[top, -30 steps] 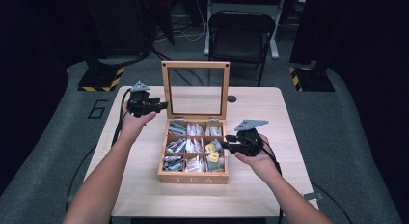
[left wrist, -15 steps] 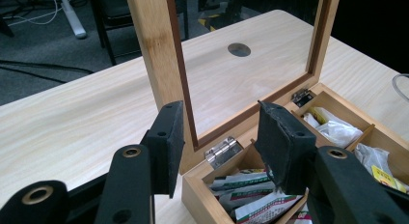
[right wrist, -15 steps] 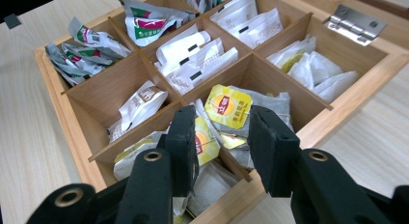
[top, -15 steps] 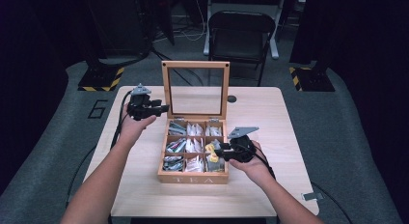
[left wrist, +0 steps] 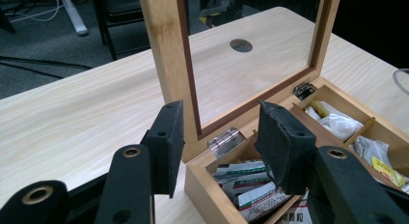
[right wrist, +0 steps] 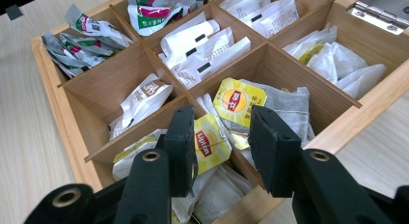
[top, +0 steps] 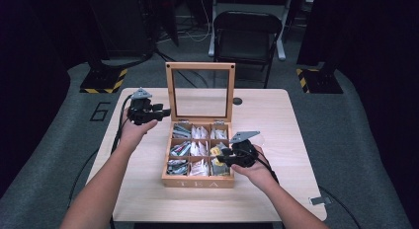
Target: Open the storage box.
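Right hand-held gripper [right wrist: 219, 151], half-open and empty, straddles the yellow tea bag [right wrist: 210, 142]; risk: snagging the divider [right wrist: 159, 120] beside it.

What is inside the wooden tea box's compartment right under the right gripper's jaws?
Under the right gripper, the tea box compartment holds yellow-tagged tea bags. Any bags beneath them are covered, so their number cannot be told.
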`<action>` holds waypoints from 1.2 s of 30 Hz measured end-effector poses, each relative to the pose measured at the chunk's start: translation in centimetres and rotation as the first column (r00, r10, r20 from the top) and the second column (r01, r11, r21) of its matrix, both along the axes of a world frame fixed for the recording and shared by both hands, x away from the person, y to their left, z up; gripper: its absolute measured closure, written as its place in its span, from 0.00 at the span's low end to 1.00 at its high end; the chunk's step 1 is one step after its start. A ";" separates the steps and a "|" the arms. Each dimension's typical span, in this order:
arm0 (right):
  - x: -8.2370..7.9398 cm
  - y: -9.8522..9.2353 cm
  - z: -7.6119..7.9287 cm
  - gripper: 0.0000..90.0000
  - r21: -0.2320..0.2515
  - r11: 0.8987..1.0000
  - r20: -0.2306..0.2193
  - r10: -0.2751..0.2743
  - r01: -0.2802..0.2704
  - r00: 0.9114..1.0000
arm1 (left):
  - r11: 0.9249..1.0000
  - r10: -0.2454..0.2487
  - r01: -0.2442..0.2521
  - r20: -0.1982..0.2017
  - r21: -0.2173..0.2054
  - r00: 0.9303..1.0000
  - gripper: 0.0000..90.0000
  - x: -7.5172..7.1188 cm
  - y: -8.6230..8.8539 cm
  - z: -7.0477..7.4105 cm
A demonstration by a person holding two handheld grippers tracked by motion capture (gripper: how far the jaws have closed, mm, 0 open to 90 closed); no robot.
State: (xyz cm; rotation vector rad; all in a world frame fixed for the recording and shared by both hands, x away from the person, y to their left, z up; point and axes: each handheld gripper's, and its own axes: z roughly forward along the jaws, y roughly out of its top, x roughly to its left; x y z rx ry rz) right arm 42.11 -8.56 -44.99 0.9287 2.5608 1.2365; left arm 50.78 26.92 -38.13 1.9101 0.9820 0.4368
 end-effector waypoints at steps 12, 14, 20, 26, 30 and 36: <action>-0.4 0.6 0.2 0.77 0.015 0.998 -0.011 0.055 -0.055 0.998 | 1.000 0.016 -0.016 -0.007 -0.014 1.000 0.58 -0.2 0.8 -0.2; -0.5 0.6 0.1 0.79 0.011 0.998 -0.019 0.065 -0.065 0.998 | 1.000 0.017 -0.017 -0.004 -0.011 1.000 0.58 -0.2 0.8 -0.3; -0.9 0.3 0.1 0.80 0.009 0.998 -0.028 0.066 -0.066 0.997 | 1.000 0.017 -0.017 -0.003 -0.013 1.000 0.58 -0.3 0.9 -0.3; -0.9 0.0 -0.1 0.83 0.014 0.997 -0.044 0.077 -0.077 0.996 | 1.000 0.020 -0.020 -0.003 -0.010 1.000 0.58 -0.3 1.0 -0.4; -1.2 0.3 -0.4 0.86 -0.003 0.997 -0.048 0.073 -0.074 0.996 | 1.000 0.022 -0.022 -0.006 -0.010 1.000 0.58 -0.3 1.1 -0.4; -1.0 0.4 -0.6 0.97 -0.007 0.996 -0.051 0.084 -0.085 0.995 | 1.000 0.022 -0.022 -0.002 -0.011 1.000 0.58 -0.4 1.1 -0.4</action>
